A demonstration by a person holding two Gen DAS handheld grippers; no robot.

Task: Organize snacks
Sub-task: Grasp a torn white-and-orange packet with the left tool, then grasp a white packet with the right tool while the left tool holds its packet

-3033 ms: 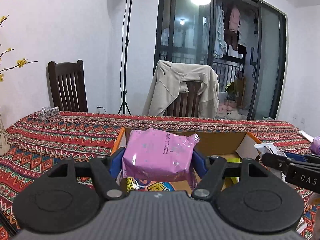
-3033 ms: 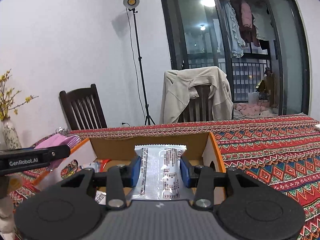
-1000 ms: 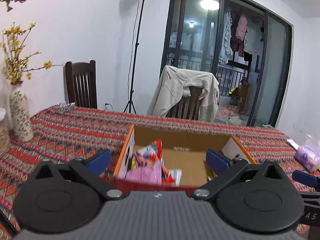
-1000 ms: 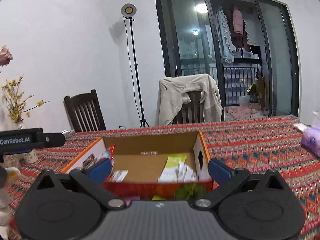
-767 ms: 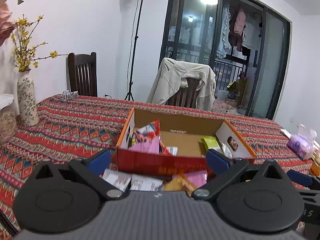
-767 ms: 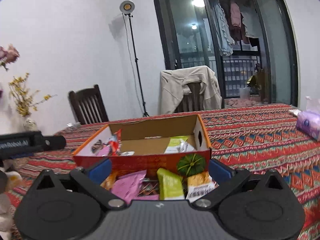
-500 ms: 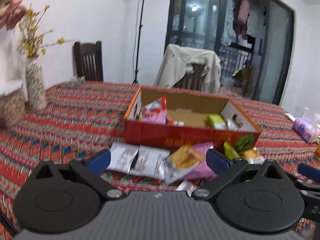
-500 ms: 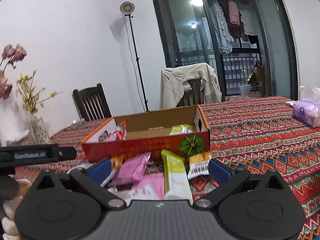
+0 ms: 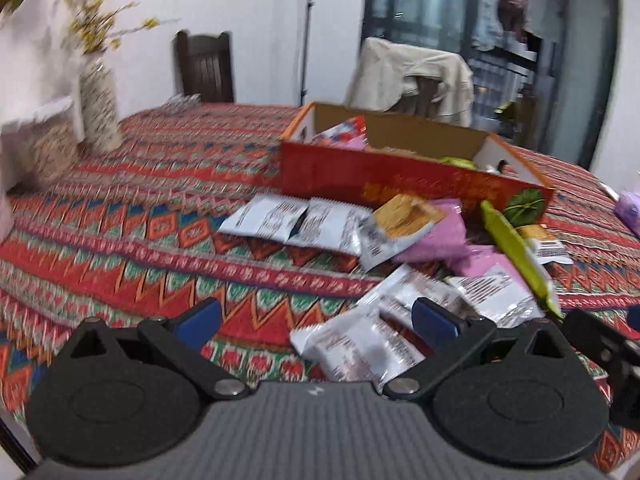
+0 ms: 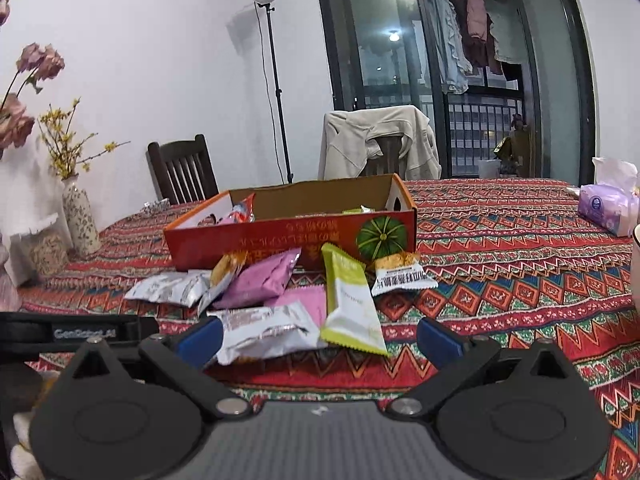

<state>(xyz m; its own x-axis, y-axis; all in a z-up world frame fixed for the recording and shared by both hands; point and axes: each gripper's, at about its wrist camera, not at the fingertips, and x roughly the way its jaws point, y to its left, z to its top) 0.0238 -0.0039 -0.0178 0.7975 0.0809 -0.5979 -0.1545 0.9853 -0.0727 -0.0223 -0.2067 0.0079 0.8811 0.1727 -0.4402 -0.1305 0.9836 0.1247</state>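
Note:
A red cardboard box with a few snacks in it stands on the patterned tablecloth. In front of it lies a heap of loose packets: silver ones, a pink one, a green bar and an orange-printed one. My left gripper is open, low over the cloth, a silver packet by its right finger. My right gripper is open, close behind the silver packet and green bar.
A vase with yellow flowers stands at the table's left. A purple tissue pack lies far right. Two chairs stand behind the table, one draped with a beige jacket. The left gripper's body shows at left.
Both grippers let go of their packets over the box, then drew back and dropped low toward the heap of loose snacks in front of it. The left view is blurred by motion.

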